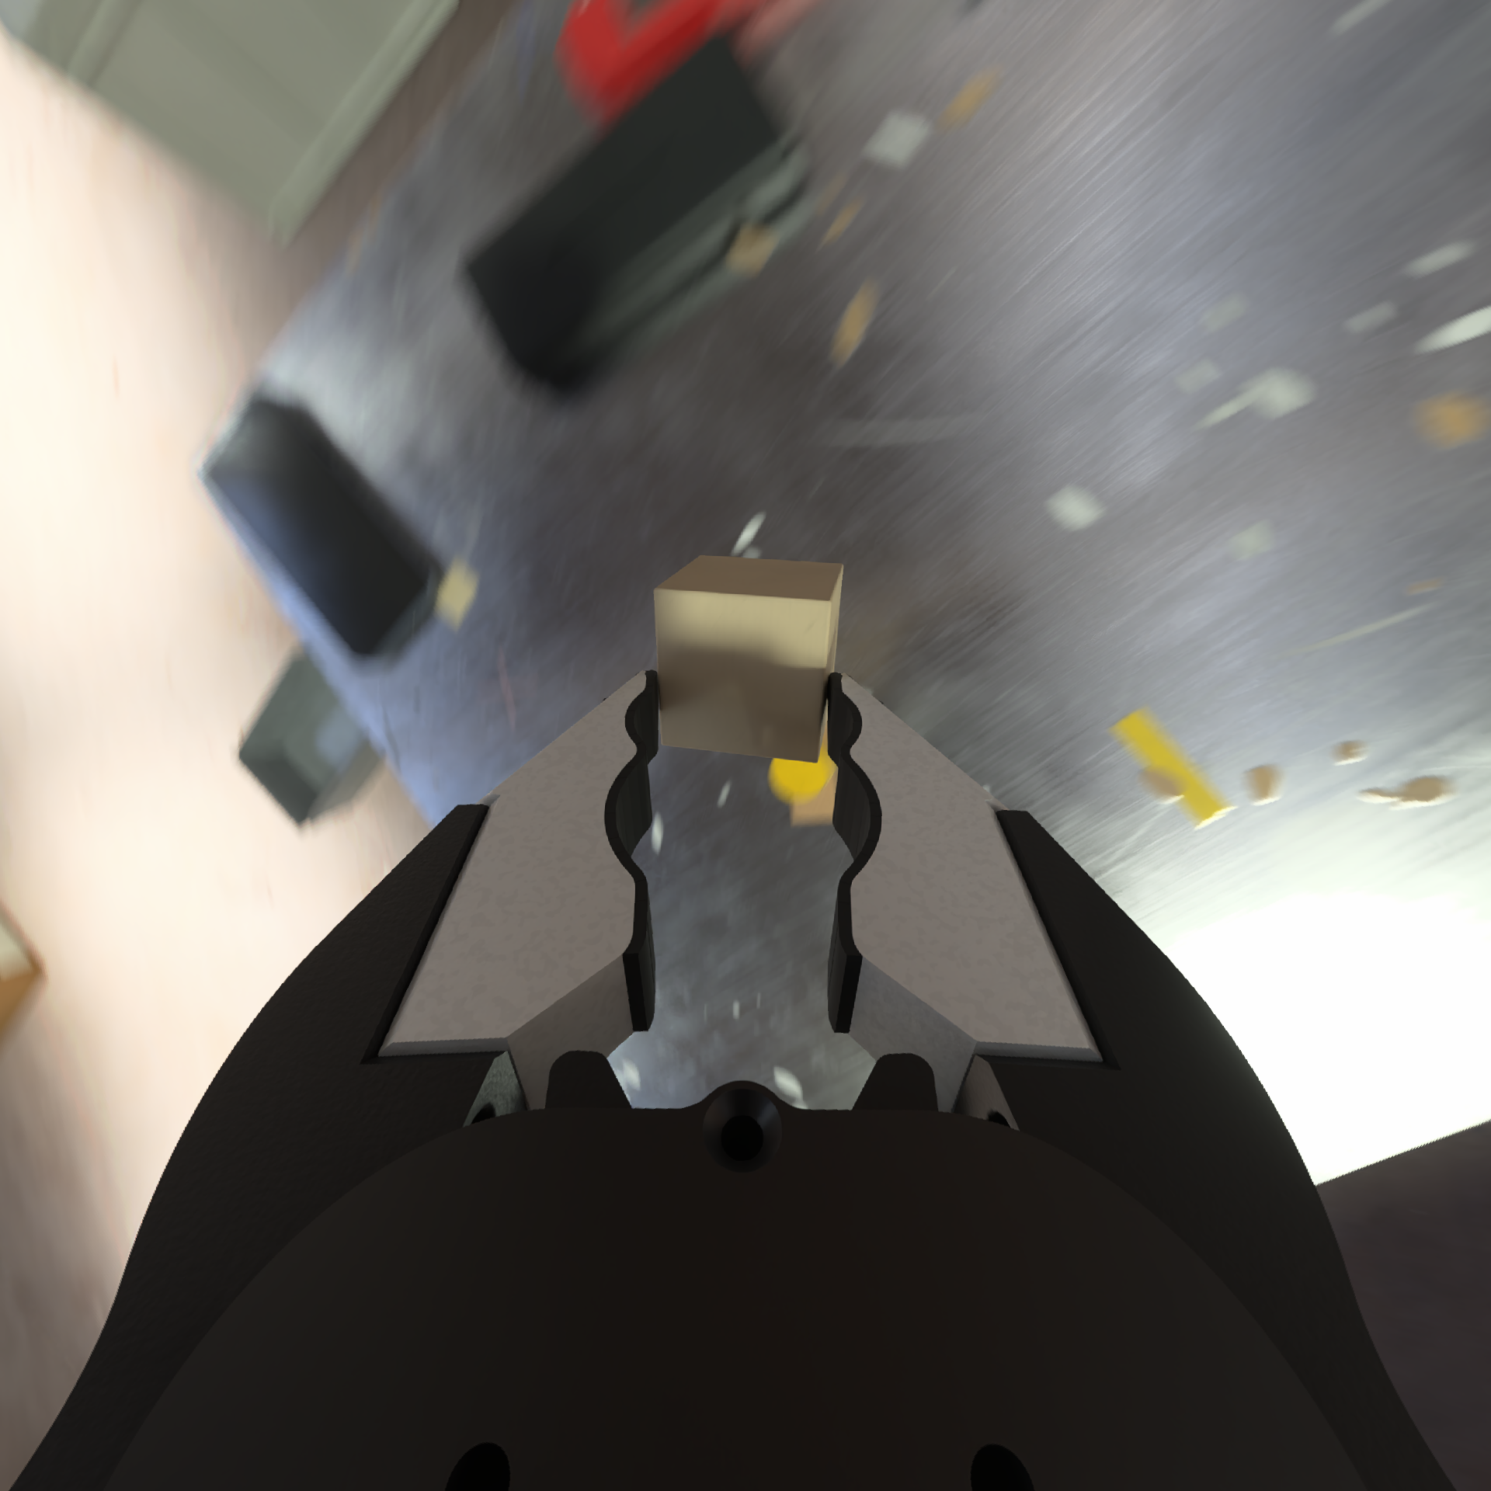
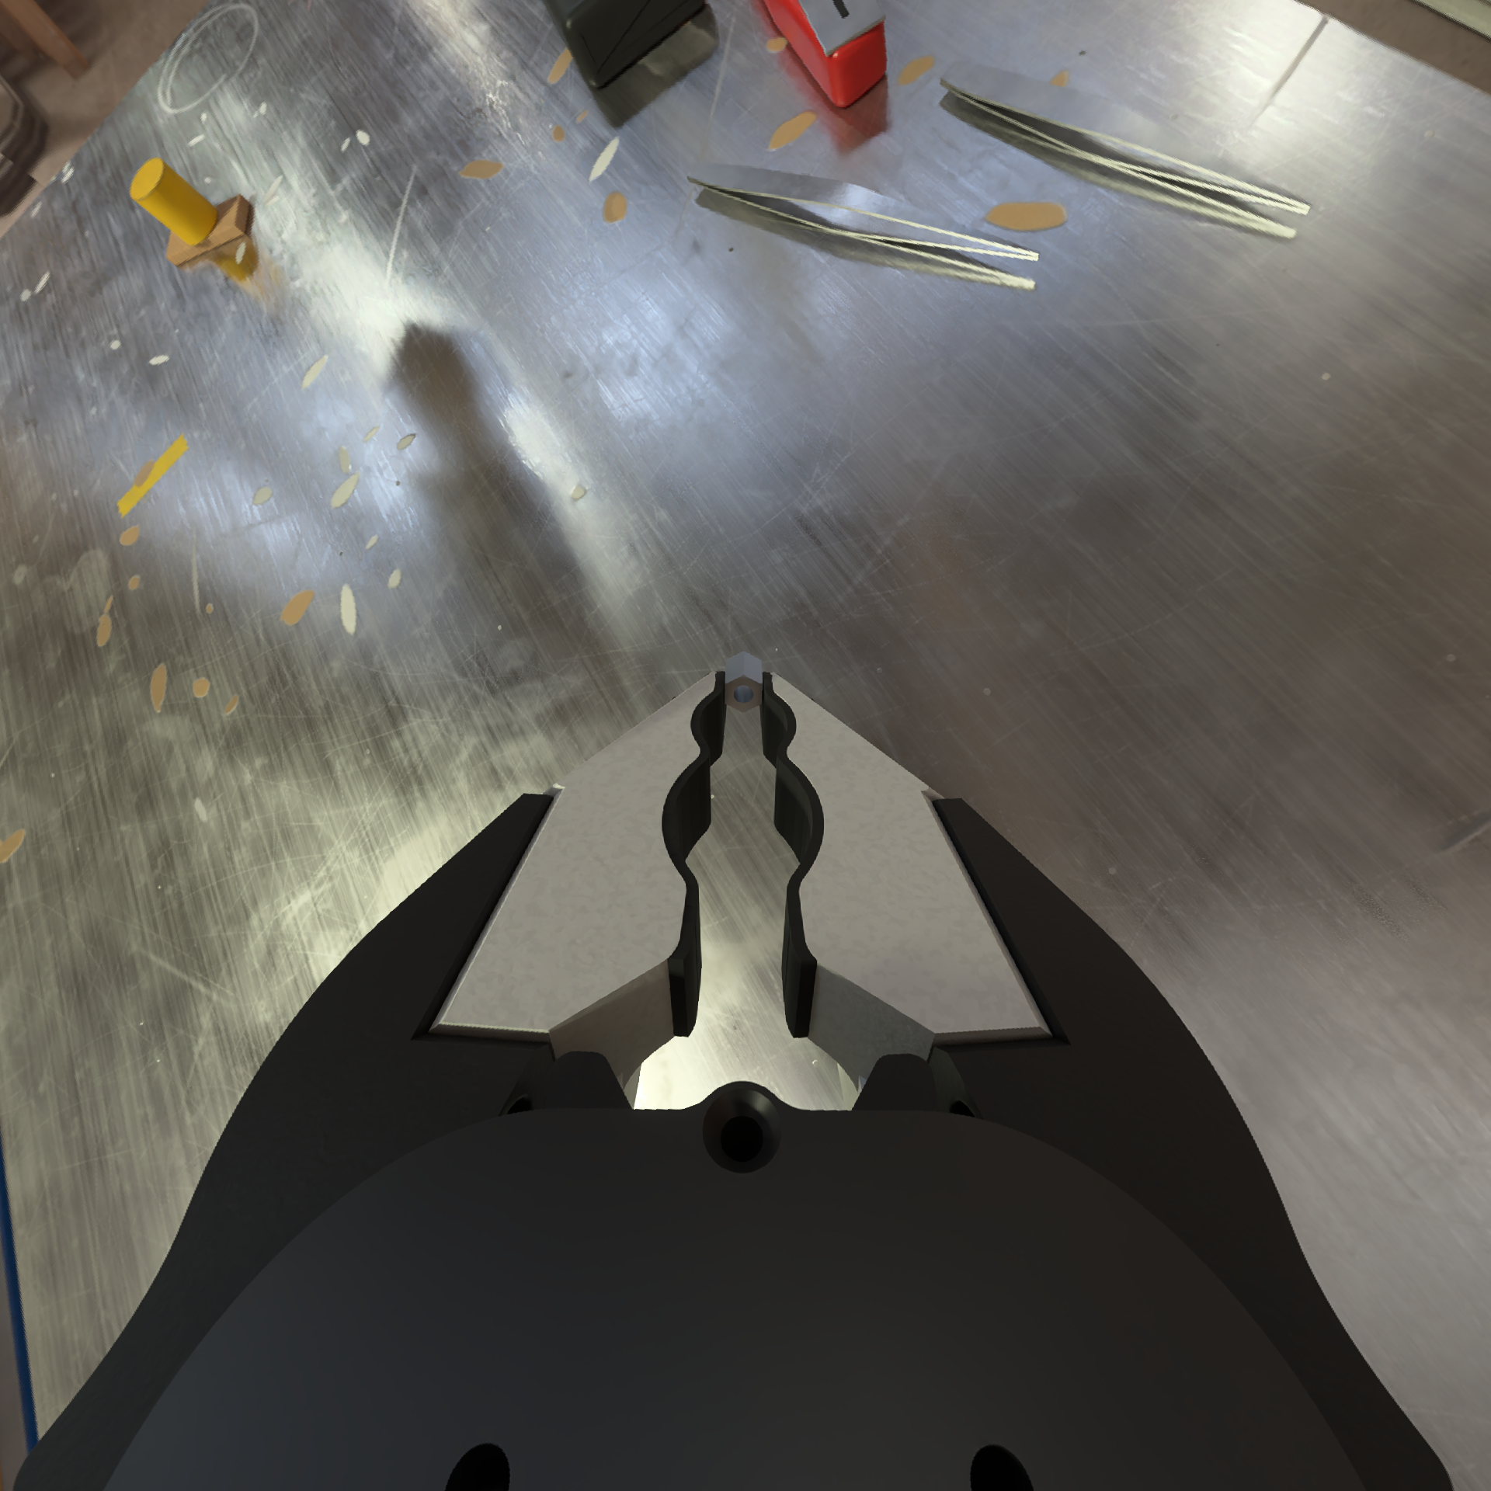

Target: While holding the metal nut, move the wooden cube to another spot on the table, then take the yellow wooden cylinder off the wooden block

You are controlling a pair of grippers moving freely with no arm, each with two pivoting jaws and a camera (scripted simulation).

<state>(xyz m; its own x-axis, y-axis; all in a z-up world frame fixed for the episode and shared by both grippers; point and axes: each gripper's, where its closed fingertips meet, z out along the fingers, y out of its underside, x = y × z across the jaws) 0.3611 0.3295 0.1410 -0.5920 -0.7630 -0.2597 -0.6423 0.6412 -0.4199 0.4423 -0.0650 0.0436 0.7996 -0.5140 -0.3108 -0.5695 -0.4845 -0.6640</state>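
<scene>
Aloft, left gripper (image 1: 743, 686) pinches wooden cube (image 1: 746, 657) (background seemingly blurred).

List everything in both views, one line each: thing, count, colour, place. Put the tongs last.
wooden cube: one, pale tan, held off the table between the left tongs' tips.
metal nut: one, silver, pinched at the right tongs' tips.
yellow wooden cylinder: one, yellow, standing on the wooden block, far left.
wooden block: one, light brown, on the table under the cylinder.
tweezers: two, silver, lying far right of centre.
red box: one, red, far edge.
black box: one, black, left of the red box.
table: one, scratched grey metal, flecked with tan and white chips.
left tongs: one, black and grey, closed on the cube.
right tongs: one, black and grey, closed on the nut.
</scene>
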